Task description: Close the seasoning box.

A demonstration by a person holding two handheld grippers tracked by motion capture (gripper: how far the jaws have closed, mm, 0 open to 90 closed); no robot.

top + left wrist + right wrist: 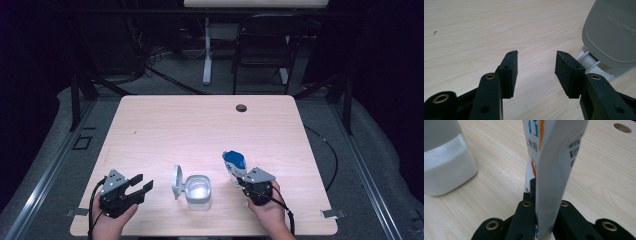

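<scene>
A clear plastic container (198, 190) stands near the table's front edge, its grey lid (176, 182) flipped open to the left. The lid (614, 35) rises close at the right of the left gripper view. My left gripper (141, 185) is open just left of the lid, nothing between its fingers (510, 72). My right gripper (243, 181) is shut on the bottom edge of a blue-and-white pouch (234, 163), held upright to the right of the container. In the right gripper view the pouch (554, 165) stands between the jaws, with the container (446, 160) at the left.
The pale wooden table (200, 130) has a round cable hole (241, 107) near its far edge. A black folding chair (265, 45) and a white desk leg (207, 50) stand behind the table. Grey floor mats lie on both sides.
</scene>
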